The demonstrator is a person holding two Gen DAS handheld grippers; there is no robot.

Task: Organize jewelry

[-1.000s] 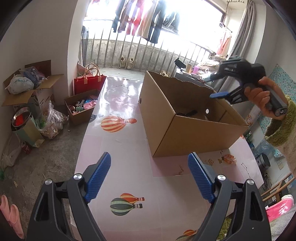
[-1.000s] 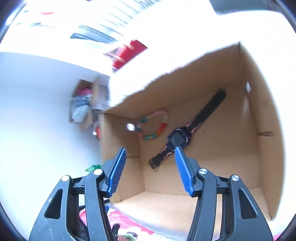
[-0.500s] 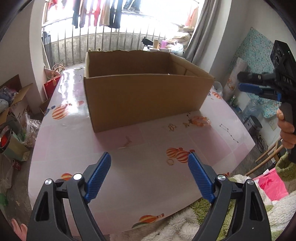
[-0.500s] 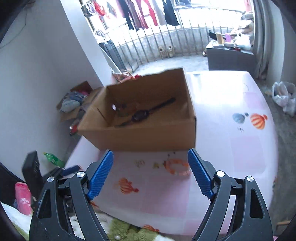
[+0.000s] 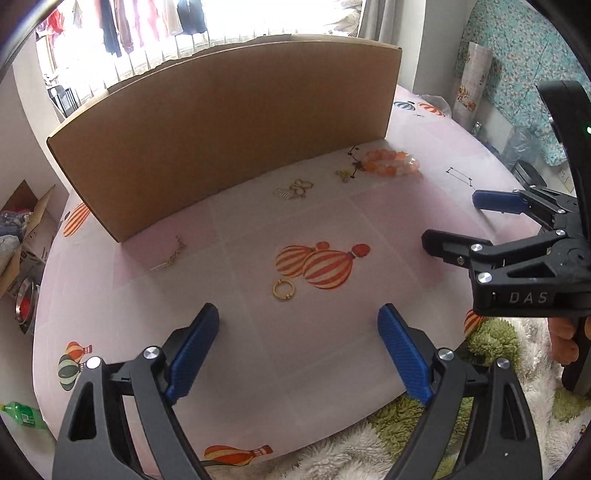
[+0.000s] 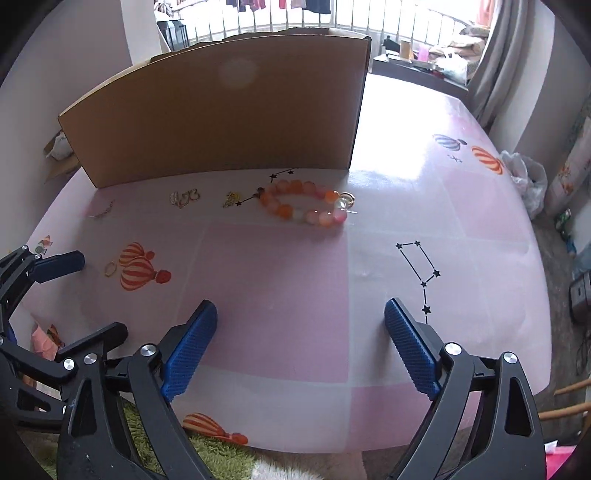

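Note:
A brown cardboard box [image 5: 229,125] stands at the back of the pink table [image 5: 258,350]; its inside is hidden. In front of it lie an orange bead bracelet [image 5: 391,166], small gold earrings [image 5: 295,190], a gold charm [image 5: 343,175], a thin chain [image 5: 171,254] and a gold ring [image 5: 283,290]. My left gripper [image 5: 299,354] is open and empty, just short of the ring. My right gripper [image 6: 301,350] is open and empty, facing the bead bracelet [image 6: 304,203]. The ring [image 6: 109,268] also shows in the right wrist view. The right gripper also shows at the right of the left wrist view [image 5: 476,221].
The table has hot-air-balloon prints [image 5: 317,262]. A green and white shaggy rug [image 5: 491,339] lies below the table's near edge. Boxes and a metal bowl [image 5: 24,306] sit on the floor at the left. A window rail with hanging clothes [image 6: 280,14] is behind the box.
Both grippers have come down from above the box to low over the table's near side. The box interior with the watch and bracelet is no longer visible; the loose jewelry is now close.

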